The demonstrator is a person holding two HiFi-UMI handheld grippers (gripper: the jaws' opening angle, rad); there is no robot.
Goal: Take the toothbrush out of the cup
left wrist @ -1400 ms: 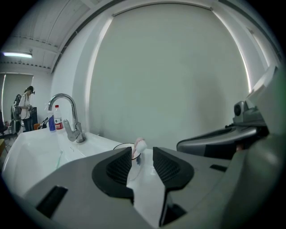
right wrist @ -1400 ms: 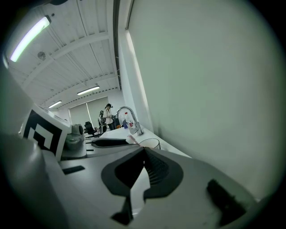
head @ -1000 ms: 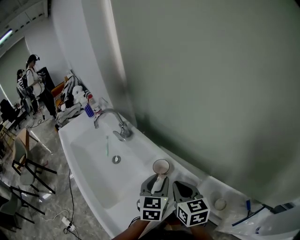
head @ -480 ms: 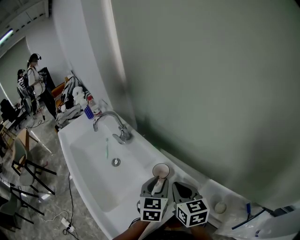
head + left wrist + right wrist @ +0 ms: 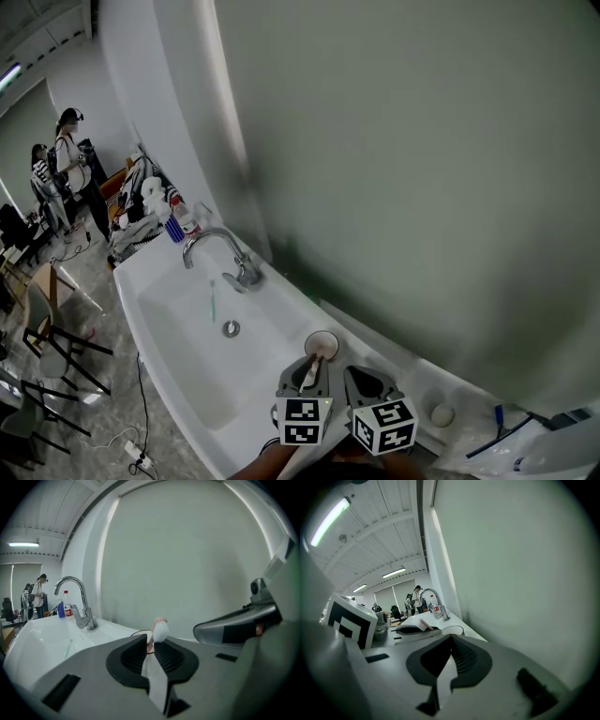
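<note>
1. A white counter (image 5: 292,302) is running diagonally along a grey-green wall (image 5: 422,187), with the basin (image 5: 173,323) taking up its far half.
2. A faucet (image 5: 221,246) is standing at the basin's wall side. The drain (image 5: 231,328) is sitting mid-basin, and a thin green item (image 5: 212,300) is lying just past it.
3. Bottles and clutter (image 5: 169,217) are crowding the counter's far end. Two people (image 5: 64,164) are standing beyond that, and chairs (image 5: 56,337) are sitting on the floor left of the basin.
4. The cup (image 5: 322,343) is standing on the counter between basin and wall, close to the wall.
5. The toothbrush (image 5: 160,630) is standing in the cup, bristles up.
6. The left gripper (image 5: 310,364) is reaching to the cup. Its jaws have just been closing and are now clamping narrow on the toothbrush handle.
7. The right gripper (image 5: 451,638) is idling just beside the left, on the wall side, jaws meeting at the tips with nothing between.
8. A small round item (image 5: 442,412) and blue bits (image 5: 497,417) are lying further right along the counter.
9. Clearance: the wall is boxing in the cup's far side, while open room is lying above the cup and over the basin. The counter's front edge is dropping to the floor on the left.
</note>
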